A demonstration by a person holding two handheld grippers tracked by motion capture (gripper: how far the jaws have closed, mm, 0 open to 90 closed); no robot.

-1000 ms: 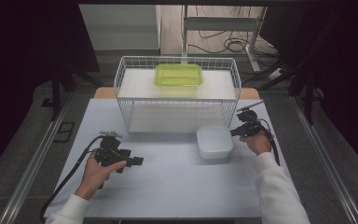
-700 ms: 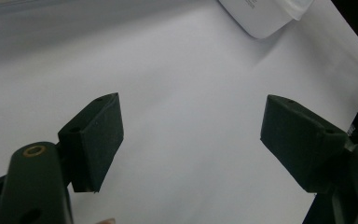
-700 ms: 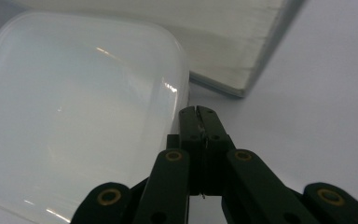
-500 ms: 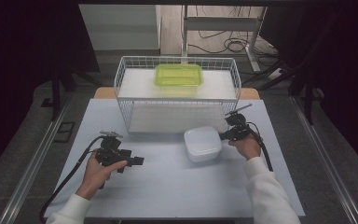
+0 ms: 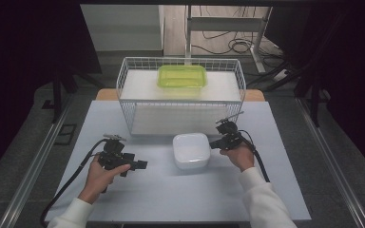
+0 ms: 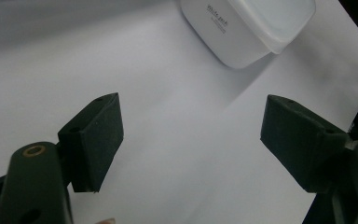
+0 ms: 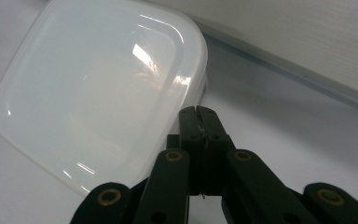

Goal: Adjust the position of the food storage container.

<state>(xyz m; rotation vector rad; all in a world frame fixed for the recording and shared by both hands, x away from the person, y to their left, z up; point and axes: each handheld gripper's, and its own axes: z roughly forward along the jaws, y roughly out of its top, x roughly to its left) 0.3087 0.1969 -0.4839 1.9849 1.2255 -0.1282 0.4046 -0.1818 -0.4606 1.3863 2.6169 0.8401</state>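
A white square lidded container (image 5: 191, 150) sits on the pale table (image 5: 171, 199), just in front of the wire basket. My right gripper (image 5: 212, 144) is shut with nothing between its jaws, and its tips rest against the container's right edge. In the right gripper view the closed tips (image 7: 198, 113) sit at the rim of the container (image 7: 98, 93). My left gripper (image 5: 141, 165) lies low at the left and points right towards the container, a short gap away. Its jaws stand wide open and empty (image 6: 191, 126), with the container (image 6: 247, 28) ahead of them.
A white wire basket (image 5: 180, 102) stands at the back middle of the table on a white board, and a green lidded container (image 5: 182, 76) sits inside it. Dark floor and metal rails flank the table on both sides.
My right gripper has moved left across the table, and the white container has slid left in front of it. The left gripper has stayed in place.
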